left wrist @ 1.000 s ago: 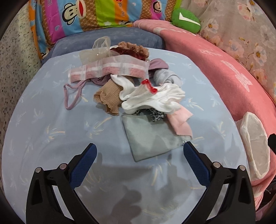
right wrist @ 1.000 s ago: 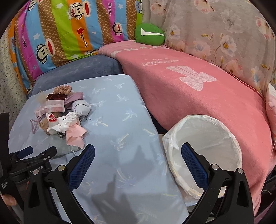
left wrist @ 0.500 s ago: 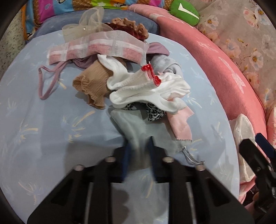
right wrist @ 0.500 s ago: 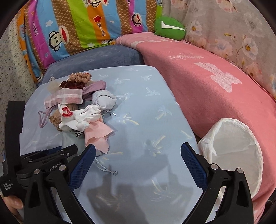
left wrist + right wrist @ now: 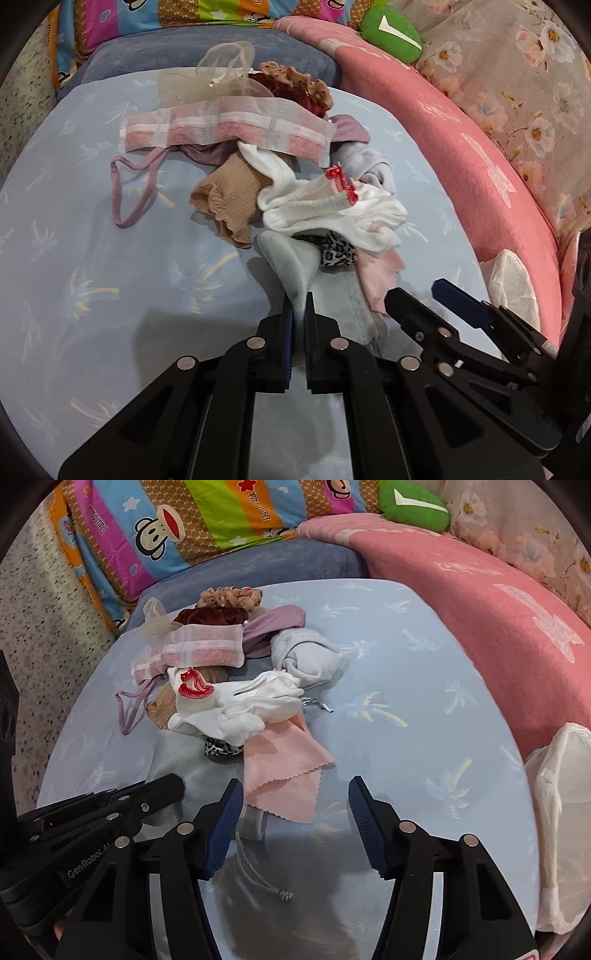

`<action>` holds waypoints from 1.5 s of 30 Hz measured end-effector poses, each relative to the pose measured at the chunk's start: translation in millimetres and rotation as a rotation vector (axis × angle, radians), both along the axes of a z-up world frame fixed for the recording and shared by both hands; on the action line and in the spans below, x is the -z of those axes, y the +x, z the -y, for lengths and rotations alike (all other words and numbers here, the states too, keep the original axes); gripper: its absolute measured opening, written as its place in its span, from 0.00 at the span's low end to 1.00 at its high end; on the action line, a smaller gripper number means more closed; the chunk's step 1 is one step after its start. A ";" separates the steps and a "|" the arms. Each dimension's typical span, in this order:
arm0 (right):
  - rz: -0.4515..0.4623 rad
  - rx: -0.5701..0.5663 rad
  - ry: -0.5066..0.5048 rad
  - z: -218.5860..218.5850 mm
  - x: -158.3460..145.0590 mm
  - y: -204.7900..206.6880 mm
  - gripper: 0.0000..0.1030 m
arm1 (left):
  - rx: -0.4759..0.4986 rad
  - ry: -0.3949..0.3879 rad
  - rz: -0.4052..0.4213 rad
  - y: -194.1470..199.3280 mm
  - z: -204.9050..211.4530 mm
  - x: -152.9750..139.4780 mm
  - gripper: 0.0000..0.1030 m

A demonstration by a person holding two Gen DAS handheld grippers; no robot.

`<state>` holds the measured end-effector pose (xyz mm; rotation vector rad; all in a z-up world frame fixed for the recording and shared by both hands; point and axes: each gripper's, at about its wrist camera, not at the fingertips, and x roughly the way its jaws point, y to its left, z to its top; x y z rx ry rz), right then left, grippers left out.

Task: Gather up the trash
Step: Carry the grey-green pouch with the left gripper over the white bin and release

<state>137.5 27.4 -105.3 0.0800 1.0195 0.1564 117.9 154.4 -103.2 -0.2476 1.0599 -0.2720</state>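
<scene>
A heap of small cloth items lies on the light blue sheet [image 5: 92, 258]. My left gripper [image 5: 299, 310] is shut on the near edge of a grey cloth [image 5: 295, 262], which rises in a fold up to the pads. In the right wrist view, my right gripper [image 5: 295, 786] hangs over the near corner of a pink cloth [image 5: 288, 775]. Its jaws are closing, with that corner between the fingers and neither pad touching it. A grey cord [image 5: 258, 878] trails below the right gripper. The left gripper [image 5: 173, 781] also shows at lower left there.
The heap holds white socks [image 5: 332, 210], a tan sock [image 5: 229, 195], a pink-and-white mesh pouch [image 5: 221, 129], scrunchies [image 5: 295, 85] and a purple band [image 5: 129, 199]. A white-lined bin [image 5: 561, 812] stands at the right edge. A pink blanket [image 5: 480, 609] and cushions ring the back.
The left gripper went from wide open to shut on the grey cloth and pulled its edge up. The right gripper swung left and down from the bin to the pink cloth, its jaws narrowing.
</scene>
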 end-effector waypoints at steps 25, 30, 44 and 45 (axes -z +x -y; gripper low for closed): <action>0.154 0.100 0.030 60.7 -79.5 -43.7 0.01 | 0.109 -0.015 0.122 -30.4 47.4 -56.2 0.05; 0.222 0.153 0.021 94.8 -109.6 -71.0 0.01 | 0.182 -0.025 0.188 -39.7 81.1 -82.7 0.05; 0.331 0.381 -0.006 215.6 -153.8 -134.5 0.01 | 0.404 -0.062 0.304 -56.3 196.1 -126.8 0.05; 0.332 0.392 -0.007 222.9 -154.5 -136.5 0.01 | 0.417 -0.067 0.308 -58.0 203.5 -128.4 0.05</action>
